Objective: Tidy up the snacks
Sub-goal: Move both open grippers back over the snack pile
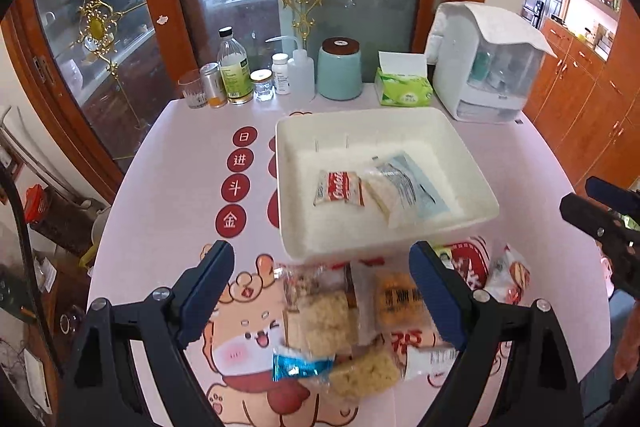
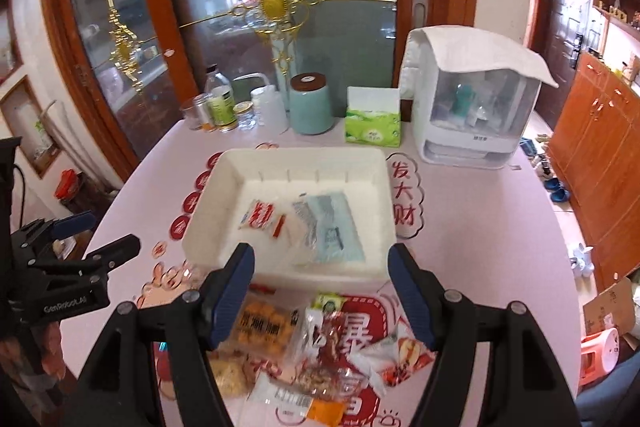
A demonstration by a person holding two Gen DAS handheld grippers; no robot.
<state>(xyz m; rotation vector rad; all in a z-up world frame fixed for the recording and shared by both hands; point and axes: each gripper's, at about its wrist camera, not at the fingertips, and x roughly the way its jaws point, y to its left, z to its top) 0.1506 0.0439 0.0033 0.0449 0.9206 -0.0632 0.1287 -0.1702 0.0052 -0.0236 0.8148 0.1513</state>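
A white rectangular bin sits mid-table and holds a red-and-white packet and a clear-and-blue packet. A pile of loose snack packets lies on the table in front of the bin. My left gripper is open and empty above the pile. My right gripper is open and empty above the pile's right part, near the bin's front rim. It shows at the right edge of the left wrist view.
Along the table's far edge stand bottles and jars, a teal canister, a green tissue box and a white covered appliance. A glass door is behind; wooden cabinets are at right.
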